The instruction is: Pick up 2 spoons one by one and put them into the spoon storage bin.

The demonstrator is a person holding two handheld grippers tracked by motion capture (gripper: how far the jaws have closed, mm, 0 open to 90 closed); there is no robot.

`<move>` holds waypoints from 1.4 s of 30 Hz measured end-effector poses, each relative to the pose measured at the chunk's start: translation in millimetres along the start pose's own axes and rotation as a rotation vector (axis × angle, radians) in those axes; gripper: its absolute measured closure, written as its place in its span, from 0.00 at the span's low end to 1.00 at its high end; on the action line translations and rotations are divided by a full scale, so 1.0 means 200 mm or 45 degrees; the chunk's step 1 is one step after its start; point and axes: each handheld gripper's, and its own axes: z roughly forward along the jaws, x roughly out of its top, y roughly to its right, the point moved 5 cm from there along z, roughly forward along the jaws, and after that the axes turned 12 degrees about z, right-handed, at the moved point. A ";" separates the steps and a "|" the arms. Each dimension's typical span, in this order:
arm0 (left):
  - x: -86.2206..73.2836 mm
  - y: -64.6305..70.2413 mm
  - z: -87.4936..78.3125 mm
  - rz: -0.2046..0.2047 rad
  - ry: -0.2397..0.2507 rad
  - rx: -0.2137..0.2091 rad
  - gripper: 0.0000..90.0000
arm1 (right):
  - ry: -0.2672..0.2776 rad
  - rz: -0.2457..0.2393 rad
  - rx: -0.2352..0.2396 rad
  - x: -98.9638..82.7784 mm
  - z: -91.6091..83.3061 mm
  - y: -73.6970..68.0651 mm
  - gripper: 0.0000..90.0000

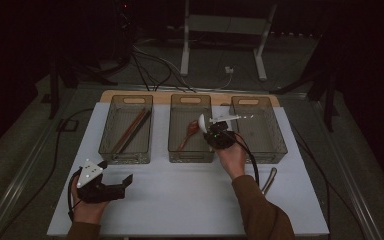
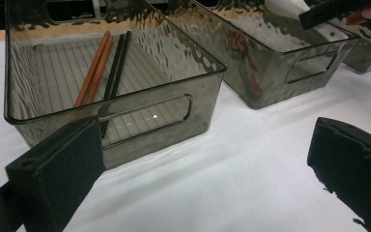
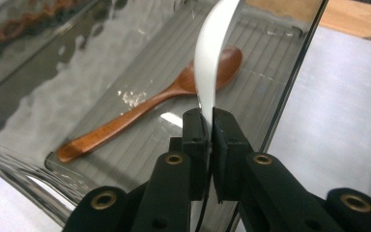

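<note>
The right tongs pinch the thin handle of the white spoon above the middle bin with the wooden spoon, so it could swivel or slip and fall outside, while the left tongs wait wide open over the bench.

Left gripper down low near the body, lying flat in the left hand, jaws wide apart. Right gripper reached far forward on a stretched arm, jaws pinched tight together, right hand behind it.
</note>
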 end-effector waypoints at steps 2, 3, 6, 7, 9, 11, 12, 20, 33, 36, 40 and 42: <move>0.00 0.00 0.00 -0.001 0.000 0.000 0.01 | -0.011 -0.006 -0.008 -0.01 0.01 0.00 0.95; 0.00 0.00 0.00 0.000 -0.001 0.000 0.01 | -0.012 -0.005 -0.012 -0.01 0.01 0.00 0.95; 0.00 0.00 0.00 0.001 -0.001 -0.001 0.01 | -0.021 -0.004 -0.023 -0.01 0.01 0.00 0.95; 0.00 0.00 0.00 0.001 -0.001 0.000 0.01 | -0.024 -0.002 -0.025 -0.01 0.01 0.00 0.95; 0.00 0.00 0.00 0.000 -0.002 -0.001 0.01 | -0.025 0.006 -0.026 -0.01 0.02 0.00 0.95; 0.00 0.00 0.00 0.001 -0.002 -0.001 0.01 | -0.025 0.011 -0.027 -0.01 0.02 0.00 0.94; 0.00 0.00 0.00 0.001 -0.001 -0.001 0.01 | -0.026 0.011 -0.031 -0.01 0.02 0.00 0.94; 0.00 0.00 0.00 0.002 -0.001 -0.001 0.01 | -0.011 0.008 -0.018 -0.01 0.01 -0.01 0.83; 0.00 0.00 0.00 -0.001 -0.002 0.001 0.01 | 0.067 0.081 0.065 0.04 -0.04 -0.03 0.15; 0.00 0.00 0.00 -0.001 -0.004 0.000 0.01 | 0.066 0.086 0.049 0.03 -0.05 -0.03 0.07; 0.00 0.00 0.00 -0.001 -0.004 0.000 0.01 | 0.065 0.085 0.051 0.03 -0.07 -0.02 0.01; 0.00 0.00 0.00 -0.002 -0.004 0.001 0.01 | 0.070 0.079 0.057 0.04 -0.09 -0.03 0.00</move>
